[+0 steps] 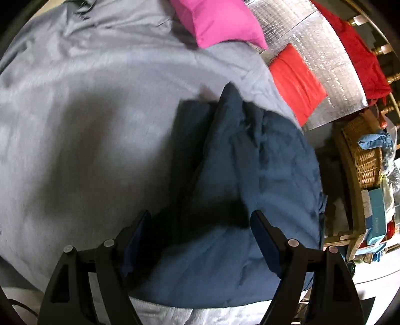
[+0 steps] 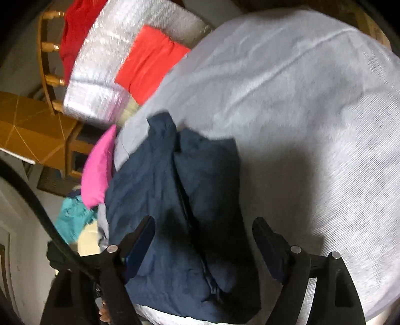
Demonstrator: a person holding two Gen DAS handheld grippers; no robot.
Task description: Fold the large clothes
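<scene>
A dark blue padded garment (image 1: 240, 190) lies folded into a bundle on the grey bedsheet (image 1: 87, 112), near the bed's edge. My left gripper (image 1: 200, 225) hangs over its near part, open, with only cloth below the gap and the pads apart from it. In the right wrist view the same blue garment (image 2: 180, 205) shows a zip line running down its middle. My right gripper (image 2: 203, 232) is open above it, jaws wide, holding nothing.
A pink pillow (image 1: 220, 20) and a red folded cloth (image 1: 295, 82) lie on the bed beside a silver quilted mat (image 1: 325, 62). A wicker basket (image 1: 365, 155) and boxes stand beyond the bed's edge. In the right wrist view, a wooden chair (image 2: 47, 62) and teal cloth (image 2: 72, 220) sit off the bed.
</scene>
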